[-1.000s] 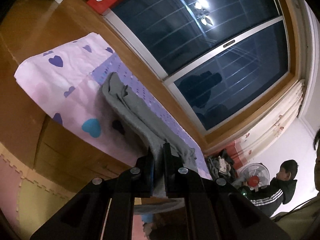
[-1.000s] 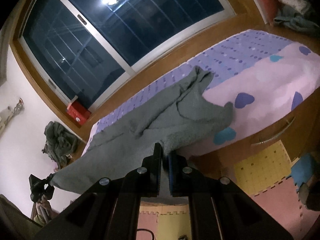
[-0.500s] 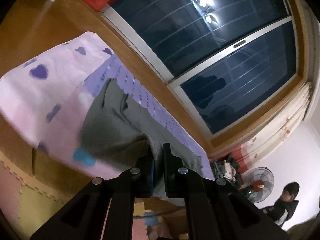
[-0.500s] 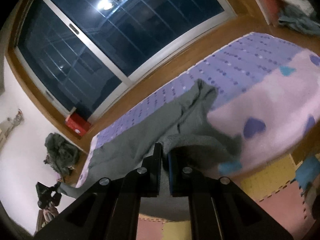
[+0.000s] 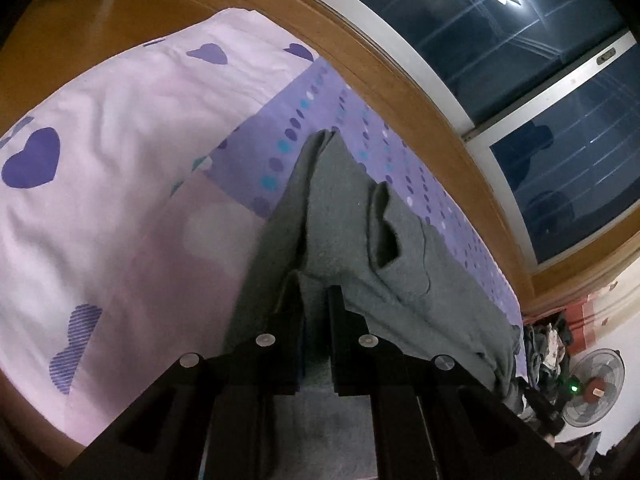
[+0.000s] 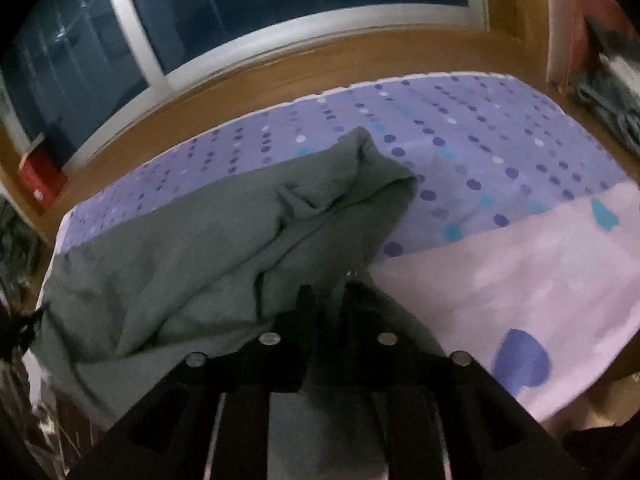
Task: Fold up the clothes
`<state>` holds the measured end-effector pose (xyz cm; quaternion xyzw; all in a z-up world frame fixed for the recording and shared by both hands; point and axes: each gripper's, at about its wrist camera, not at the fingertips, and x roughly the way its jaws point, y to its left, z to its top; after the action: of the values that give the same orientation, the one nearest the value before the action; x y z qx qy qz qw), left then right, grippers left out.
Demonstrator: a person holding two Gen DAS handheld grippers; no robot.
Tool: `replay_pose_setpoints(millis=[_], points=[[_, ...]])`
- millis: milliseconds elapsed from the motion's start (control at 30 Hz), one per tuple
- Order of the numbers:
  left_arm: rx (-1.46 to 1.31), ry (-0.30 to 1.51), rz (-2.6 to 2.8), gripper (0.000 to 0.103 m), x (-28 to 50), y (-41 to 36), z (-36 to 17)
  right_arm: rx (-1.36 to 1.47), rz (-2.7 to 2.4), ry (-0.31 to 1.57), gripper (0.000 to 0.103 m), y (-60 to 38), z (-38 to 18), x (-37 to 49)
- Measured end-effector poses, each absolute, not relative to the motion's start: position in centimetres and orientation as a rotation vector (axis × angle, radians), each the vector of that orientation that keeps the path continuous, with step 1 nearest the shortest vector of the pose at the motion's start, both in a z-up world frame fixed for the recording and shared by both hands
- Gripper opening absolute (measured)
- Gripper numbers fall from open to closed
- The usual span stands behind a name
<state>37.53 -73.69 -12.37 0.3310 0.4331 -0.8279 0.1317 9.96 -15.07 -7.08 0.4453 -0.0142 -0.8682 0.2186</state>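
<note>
1. A grey, soft-knit garment lies rumpled across a bed covered with a pink and purple sheet printed with hearts and dots. It spreads mostly over the dotted purple band beside the wooden window ledge.
2. The left claw is clenched on a near edge of the grey cloth, which runs up between its two black fingers. The right claw is likewise clamped on grey cloth at the other end of that edge.
3. In the right wrist view, the far part of the garment bunches into a raised ridge with loose creases, so the cloth is not flat.
4. Risk: if the two claws carry the edge forward at uneven pace, the fold would likely land skewed, with one corner overshooting.
5. Risk: the bunched ridge could get trapped under the folded layer, leaving a lump.
6. Risk: the knit looks thick but slack; a thin pinch could slip free under the hanging weight.
7. Risk: dragging low might pull the sheet along and wrinkle it.
</note>
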Motion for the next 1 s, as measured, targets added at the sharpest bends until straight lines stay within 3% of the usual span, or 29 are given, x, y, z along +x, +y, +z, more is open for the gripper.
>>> replay_pose_setpoints(millis=[67, 100, 233, 433, 633, 733, 800, 867, 933, 1000], points=[[0.969, 1.242, -2.405, 0.009, 37.5, -73.6, -12.3, 1.227, -2.41, -0.047, 0.066, -13.8, -5.7, 11.5], [0.975, 1.23, -2.406, 0.009, 37.5, -73.5, -12.2, 1.214, -2.42, -0.056, 0.068, -13.0, -4.9, 12.4], [0.995, 1.182, -2.41, 0.009, 37.4, -73.1, -11.8, 1.096, -2.441, -0.109, 0.068, -9.9, -3.7, 17.4], [1.057, 1.107, -2.401, 0.009, 36.9, -72.8, -11.2, 1.187, -2.331, -0.131, 0.068, -9.7, -11.0, 21.3], [1.158, 0.924, -2.393, 0.009, 35.5, -71.7, -10.4, 1.188, -2.272, -0.146, 0.068, -12.3, -18.1, 19.3], [1.157, 0.921, -2.394, 0.009, 35.7, -71.7, -10.4, 1.161, -2.276, -0.158, 0.068, -12.9, -19.8, 18.3], [1.146, 0.934, -2.396, 0.009, 35.9, -71.8, -10.5, 1.155, -2.259, -0.188, 0.062, -13.1, -20.6, 17.9], [1.14, 0.926, -2.396, 0.009, 35.9, -71.6, -10.5, 1.16, -2.211, -0.225, 0.017, -13.1, -21.0, 17.8], [1.143, 0.918, -2.397, 0.009, 35.9, -71.6, -10.5, 1.149, -2.174, -0.243, 0.006, -12.8, -20.6, 18.7], [1.145, 0.925, -2.399, 0.009, 35.9, -71.6, -10.4, 1.134, -2.15, -0.267, 0.002, -12.1, -19.4, 20.0]])
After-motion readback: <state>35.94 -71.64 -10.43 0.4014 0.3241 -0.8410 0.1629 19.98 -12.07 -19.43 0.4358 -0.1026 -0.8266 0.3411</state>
